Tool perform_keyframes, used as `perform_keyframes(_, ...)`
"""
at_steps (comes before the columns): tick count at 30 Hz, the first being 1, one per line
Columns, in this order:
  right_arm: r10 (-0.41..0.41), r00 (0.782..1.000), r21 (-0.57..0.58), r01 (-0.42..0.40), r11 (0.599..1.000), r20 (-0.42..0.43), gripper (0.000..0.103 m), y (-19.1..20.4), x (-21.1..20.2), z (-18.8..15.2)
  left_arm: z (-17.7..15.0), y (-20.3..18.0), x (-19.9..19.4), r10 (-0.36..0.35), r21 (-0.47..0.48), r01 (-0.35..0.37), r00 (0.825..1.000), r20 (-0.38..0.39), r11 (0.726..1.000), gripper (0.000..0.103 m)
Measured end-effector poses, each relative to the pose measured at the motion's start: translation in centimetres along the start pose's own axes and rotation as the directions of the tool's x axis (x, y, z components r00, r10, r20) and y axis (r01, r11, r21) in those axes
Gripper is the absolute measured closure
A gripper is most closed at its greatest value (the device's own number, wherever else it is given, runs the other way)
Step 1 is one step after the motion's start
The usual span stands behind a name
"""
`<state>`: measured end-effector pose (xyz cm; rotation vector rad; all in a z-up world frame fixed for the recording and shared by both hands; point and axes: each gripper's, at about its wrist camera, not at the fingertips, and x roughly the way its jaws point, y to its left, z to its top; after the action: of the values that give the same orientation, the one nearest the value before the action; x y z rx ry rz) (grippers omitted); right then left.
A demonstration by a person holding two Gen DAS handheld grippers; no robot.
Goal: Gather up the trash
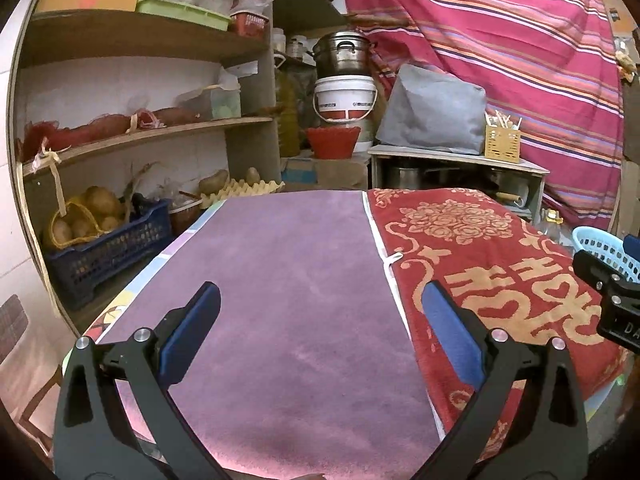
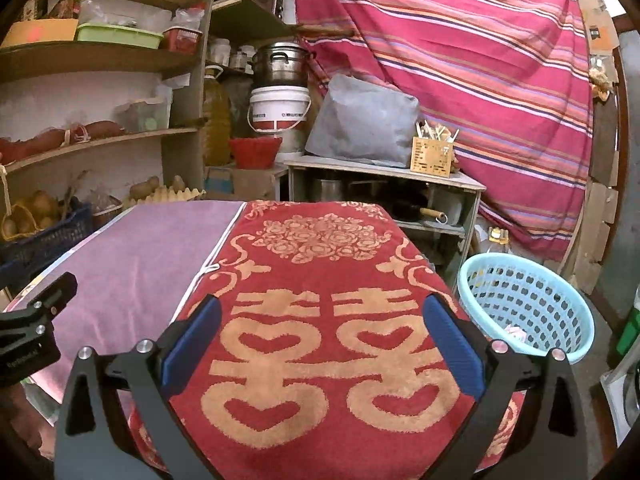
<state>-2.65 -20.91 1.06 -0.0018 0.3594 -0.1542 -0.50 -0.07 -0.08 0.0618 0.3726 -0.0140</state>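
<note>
Plush towels (image 2: 320, 360) beneath gaping claws (image 1: 320, 308); perforated basket (image 2: 524, 304) beside.

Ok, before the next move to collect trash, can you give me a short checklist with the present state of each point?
1. Left gripper open, nothing held: ok.
2. Right gripper open, nothing held: ok.
3. Blue basket beside the table, upright, open top: ok.
4. Something pale lies in the basket; trash or not: cannot tell.
5. Trash on the purple towel or red towel: none seen, so no target: not ok.
</note>
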Motion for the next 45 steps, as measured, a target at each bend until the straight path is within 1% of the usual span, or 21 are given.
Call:
perform_keyframes(25,0.013,1.0,0.0,-0.013,1.0,-0.006,0.005,0.24,-0.13,0.02,-0.02,0.06,0.25,-0.001,0.003,0.001,1.0,0.001,1.0,0.005)
perform_keyframes(40,-0.004,1.0,-0.007,0.004,1.0,-0.021,0.005,0.29,0.48,-0.42,-0.61,0.15,0.71,0.027,0.016,-0.027,1.0,-0.011,1.0,0.005)
perform_keyframes(45,-0.007,1.0,-0.007,0.007,1.0,-0.025,0.005,0.06,0.63,-0.52,-0.63,0.15,0.65,0.021,0.019,-0.021,1.0,-0.009,1.0,0.005)
